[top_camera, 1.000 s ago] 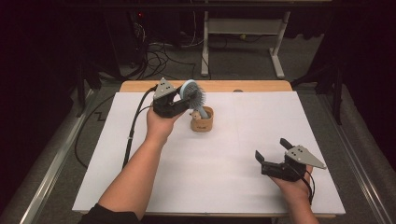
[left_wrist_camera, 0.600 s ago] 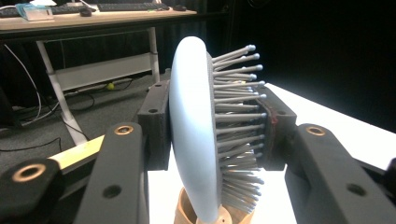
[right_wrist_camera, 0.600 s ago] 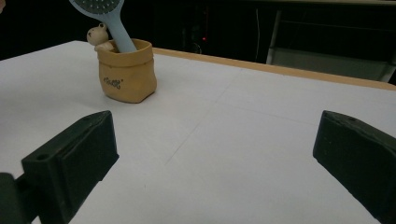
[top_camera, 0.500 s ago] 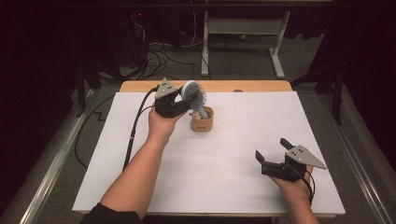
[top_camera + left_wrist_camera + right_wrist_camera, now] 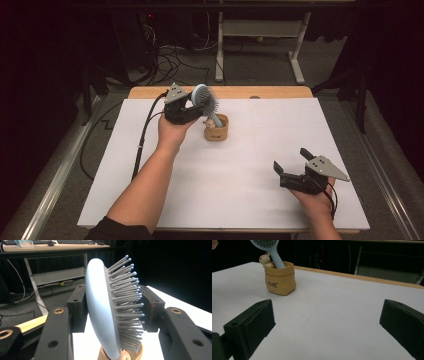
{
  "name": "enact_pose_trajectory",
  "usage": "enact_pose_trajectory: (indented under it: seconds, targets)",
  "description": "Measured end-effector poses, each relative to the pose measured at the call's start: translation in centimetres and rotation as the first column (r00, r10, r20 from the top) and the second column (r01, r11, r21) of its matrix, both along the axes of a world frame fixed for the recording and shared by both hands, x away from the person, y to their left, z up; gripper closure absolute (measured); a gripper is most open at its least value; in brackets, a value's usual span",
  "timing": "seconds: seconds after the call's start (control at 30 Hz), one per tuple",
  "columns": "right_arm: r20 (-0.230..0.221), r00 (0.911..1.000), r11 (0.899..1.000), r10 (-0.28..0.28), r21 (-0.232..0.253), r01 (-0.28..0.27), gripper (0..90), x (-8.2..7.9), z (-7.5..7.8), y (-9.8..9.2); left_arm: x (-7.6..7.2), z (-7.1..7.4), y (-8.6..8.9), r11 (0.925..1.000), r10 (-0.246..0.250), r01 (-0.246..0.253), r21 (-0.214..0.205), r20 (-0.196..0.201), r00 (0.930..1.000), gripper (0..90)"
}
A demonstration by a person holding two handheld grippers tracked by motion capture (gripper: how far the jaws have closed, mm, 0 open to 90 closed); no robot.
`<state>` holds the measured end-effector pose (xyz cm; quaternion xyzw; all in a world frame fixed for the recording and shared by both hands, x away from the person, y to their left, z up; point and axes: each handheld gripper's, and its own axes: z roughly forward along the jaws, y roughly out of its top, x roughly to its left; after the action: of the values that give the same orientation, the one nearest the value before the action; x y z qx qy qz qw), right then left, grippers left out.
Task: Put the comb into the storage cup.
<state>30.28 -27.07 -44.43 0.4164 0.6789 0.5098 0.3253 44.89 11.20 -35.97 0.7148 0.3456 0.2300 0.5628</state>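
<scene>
Now, your left gripper (image 5: 192,107): raised toward the far edge of the tabletop, left of centre, its jaws clamped on the head of a pale blue hairbrush (image 5: 204,98).
Grip, in the left gripper view: one jaw bears on the brush's smooth back, the other meets the grey bristle tips; the head (image 5: 110,307) stands nearly upright between them.
Hairbrush: tilted, its handle running down into a small tan pot (image 5: 216,128), its head above and to the left of the rim.
Pot: upright on the white sheet, just beside your left hand (image 5: 172,131), well in from the far wooden edge of the table (image 5: 280,92); a small figure (image 5: 264,259) sits at its rim beside the handle, and dark lettering on its side is too small to read.
Your right gripper (image 5: 292,166): low near the front right corner of the tabletop, jaws spread wide apart with nothing between them, well apart from the pot.
Right gripper view: bare white sheet lies between the two black jaws, the pot (image 5: 279,277) far off to the upper left.
</scene>
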Motion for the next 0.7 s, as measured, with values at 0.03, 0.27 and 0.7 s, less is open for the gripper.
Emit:
enact_pose_trajectory:
  seconds: [0.03,0.27,0.7]
  targets:
    - [0.0,1.0,1.0,0.0,0.0,0.0,0.2,0.0,0.01,0.0,0.0,0.01,-0.01,1.0,0.001,-0.001,0.002,0.0,1.0,47.1]
    - [0.0,1.0,1.0,0.002,-0.001,-0.002,0.2,0.03,-0.01,0.07,0.0,0.08,0.03,0.9999,-0.002,0.002,0.011,0.002,1.0,41.7]
    - [-0.002,1.0,1.0,0.001,0.002,-0.001,0.1,0.02,-0.05,0.06,0.34,-0.1,0.7,0.9997,0.011,-0.01,0.021,-0.036,0.9993,32.7]
